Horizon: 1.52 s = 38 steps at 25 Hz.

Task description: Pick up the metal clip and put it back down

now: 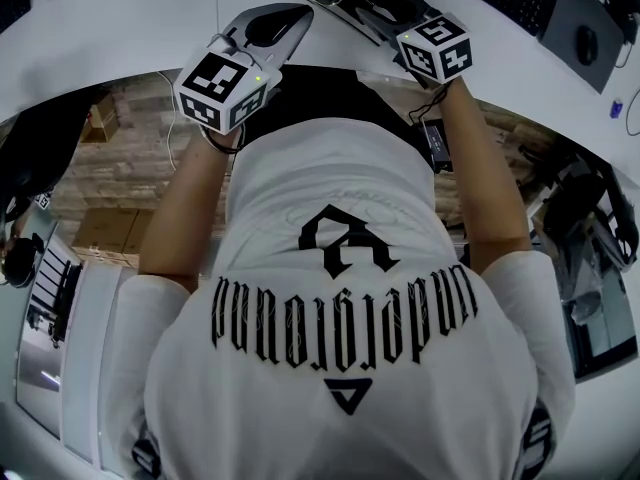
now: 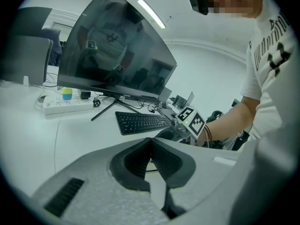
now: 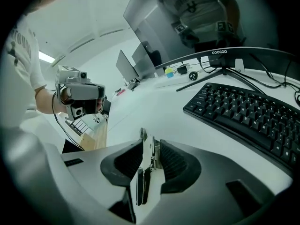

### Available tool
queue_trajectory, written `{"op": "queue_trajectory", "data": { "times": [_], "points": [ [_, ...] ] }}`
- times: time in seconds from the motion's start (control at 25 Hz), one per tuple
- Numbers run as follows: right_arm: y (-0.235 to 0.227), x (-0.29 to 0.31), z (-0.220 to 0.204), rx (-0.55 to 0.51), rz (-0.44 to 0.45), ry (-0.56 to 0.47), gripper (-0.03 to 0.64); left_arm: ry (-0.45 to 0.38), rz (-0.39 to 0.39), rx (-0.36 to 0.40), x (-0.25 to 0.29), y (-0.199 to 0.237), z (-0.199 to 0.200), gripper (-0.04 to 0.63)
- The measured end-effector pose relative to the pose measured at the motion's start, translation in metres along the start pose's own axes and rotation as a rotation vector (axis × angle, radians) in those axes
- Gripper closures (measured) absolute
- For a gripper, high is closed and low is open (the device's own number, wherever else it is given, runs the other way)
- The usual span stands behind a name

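Note:
The metal clip stands on edge between the pads of my right gripper. Both pads lie against its flat sides, and its lower end reaches back into the gap between the jaws. In the head view the right gripper sits over the near edge of the white table. My left gripper is just to its left. In the left gripper view the left gripper is shut with its pads meeting and nothing between them. The clip is hard to make out in the head view.
A black keyboard lies right of the right gripper, in front of a dark monitor on a thin stand. A white power strip lies farther back on the table. Cardboard boxes and cables are on the floor below.

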State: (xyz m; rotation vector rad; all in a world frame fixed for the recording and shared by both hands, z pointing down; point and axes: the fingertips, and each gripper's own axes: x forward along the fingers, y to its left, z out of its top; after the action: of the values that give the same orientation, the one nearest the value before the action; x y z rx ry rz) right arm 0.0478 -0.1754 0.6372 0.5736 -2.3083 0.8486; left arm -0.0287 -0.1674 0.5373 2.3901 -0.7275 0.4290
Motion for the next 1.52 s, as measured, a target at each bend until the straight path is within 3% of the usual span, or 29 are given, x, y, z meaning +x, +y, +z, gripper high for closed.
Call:
{"op": "queue_trajectory", "data": {
  "times": [0.2,0.76,1.52],
  "points": [
    [-0.002,0.005,-0.002,-0.015,-0.002,0.003,0.559,0.002,0.005,-0.014,0.001,0.005,-0.003,0.583],
    [0.014,0.003,0.006,0.028,0.059,-0.044,0.593,0.008,0.005,-0.054,0.005,-0.001,-0.013,0.583],
    [0.050,-0.060,0.005,-0.098,0.030,-0.106,0.597,-0.036,0.025,-0.020,-0.001,-0.052,-0.011,0.583]
  ]
}}
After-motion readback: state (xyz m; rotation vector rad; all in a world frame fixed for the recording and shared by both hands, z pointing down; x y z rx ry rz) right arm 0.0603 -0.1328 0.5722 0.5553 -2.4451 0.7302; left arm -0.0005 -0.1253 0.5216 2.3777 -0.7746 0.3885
